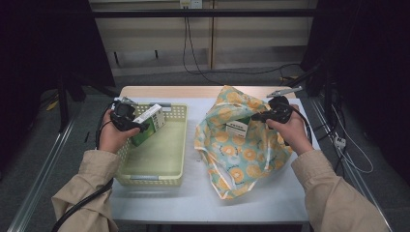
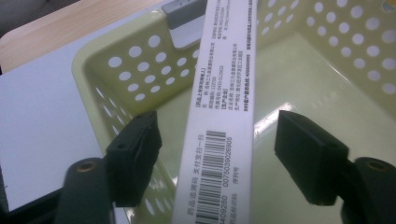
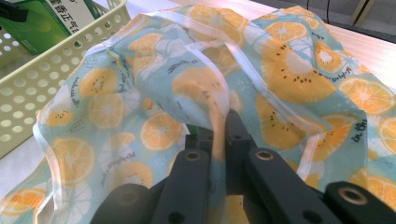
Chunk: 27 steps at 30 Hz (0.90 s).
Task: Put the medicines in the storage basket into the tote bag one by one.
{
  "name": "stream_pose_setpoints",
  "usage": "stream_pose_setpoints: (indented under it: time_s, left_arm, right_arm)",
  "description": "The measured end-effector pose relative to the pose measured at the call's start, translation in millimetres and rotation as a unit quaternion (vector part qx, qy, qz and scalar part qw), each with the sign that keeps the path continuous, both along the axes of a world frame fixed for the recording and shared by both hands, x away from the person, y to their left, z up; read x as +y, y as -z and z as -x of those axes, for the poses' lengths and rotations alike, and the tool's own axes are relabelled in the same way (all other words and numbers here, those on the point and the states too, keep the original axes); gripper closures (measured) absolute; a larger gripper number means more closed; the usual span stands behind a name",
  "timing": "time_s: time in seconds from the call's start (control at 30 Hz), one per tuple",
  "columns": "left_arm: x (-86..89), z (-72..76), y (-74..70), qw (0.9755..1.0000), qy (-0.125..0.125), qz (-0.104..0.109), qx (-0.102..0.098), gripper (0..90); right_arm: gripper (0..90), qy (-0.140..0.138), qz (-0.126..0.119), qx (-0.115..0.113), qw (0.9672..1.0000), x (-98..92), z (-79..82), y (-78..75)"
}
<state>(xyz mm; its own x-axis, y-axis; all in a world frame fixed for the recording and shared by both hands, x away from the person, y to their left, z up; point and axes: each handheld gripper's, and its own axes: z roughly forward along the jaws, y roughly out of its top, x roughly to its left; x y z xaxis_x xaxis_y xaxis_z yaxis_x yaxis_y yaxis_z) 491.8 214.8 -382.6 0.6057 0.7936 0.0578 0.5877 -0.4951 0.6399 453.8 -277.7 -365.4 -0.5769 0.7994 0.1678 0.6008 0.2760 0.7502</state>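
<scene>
A white and green box [image 1: 150,123] stands tilted over the pale yellow basket [image 1: 150,180]. My left gripper [image 1: 138,126] is at the box. In the left gripper view the box's white barcode side [image 2: 224,116] rises between the two pads of the left gripper [image 2: 217,140], with a gap on each side, so the jaws are open. My right gripper [image 1: 258,117] is shut on the upper edge of a fruit-print bag [image 1: 237,154] and holds it up. In the right gripper view its jaws [image 3: 219,126] pinch the bag's fabric [image 3: 280,84]. Another white and green box [image 1: 238,128] shows in the bag's mouth.
The basket [image 2: 121,60] has perforated walls and a grey label holder [image 2: 184,11] on its far rim. The white tabletop [image 1: 193,198] runs in front of the basket and bag. Dark stands and cables flank the table.
</scene>
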Motion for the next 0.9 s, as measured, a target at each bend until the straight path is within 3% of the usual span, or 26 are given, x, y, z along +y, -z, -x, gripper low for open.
stream_pose_setpoints:
  time_s: [0.13,0.23,0.4,0.47,0.67,0.8,0.9]
  left_arm:
    - [-2.4,2.1,3.2,0.9998,0.005,-0.017,0.009,44.6]
    - [-3.1,2.9,5.5,0.9998,0.006,-0.012,0.015,57.6]
    - [-6.9,6.5,1.1,0.9999,0.003,0.0,0.01,62.3]
    - [-7.0,9.0,-5.4,0.9996,0.003,0.028,0.007,62.4]
    - [-18.2,21.7,-34.9,0.9972,0.022,0.07,-0.01,62.6]
    - [-33.3,32.2,-56.0,0.9947,0.045,0.092,-0.014,62.6]
    - [-47.6,39.5,-67.9,0.9905,0.068,0.118,-0.02,62.6]
  right_arm:
    - [88.8,0.001,0.001,0.0,1.0,0.0,0.1,0.0]
    - [88.8,0.0,0.001,-0.001,1.0,1.6,0.0,0.2]
    - [88.8,0.0,0.002,-0.001,1.0,2.7,0.1,0.2]
    - [88.8,0.001,0.002,-0.001,1.0,2.1,0.0,0.0]
    - [88.8,0.011,-0.002,-0.003,0.9999,-0.9,-1.7,-0.3]
    - [88.8,0.011,-0.002,-0.005,0.9999,-0.2,-2.3,-1.8]
    - [88.8,0.011,-0.001,-0.005,0.9999,1.8,-2.0,-3.0]
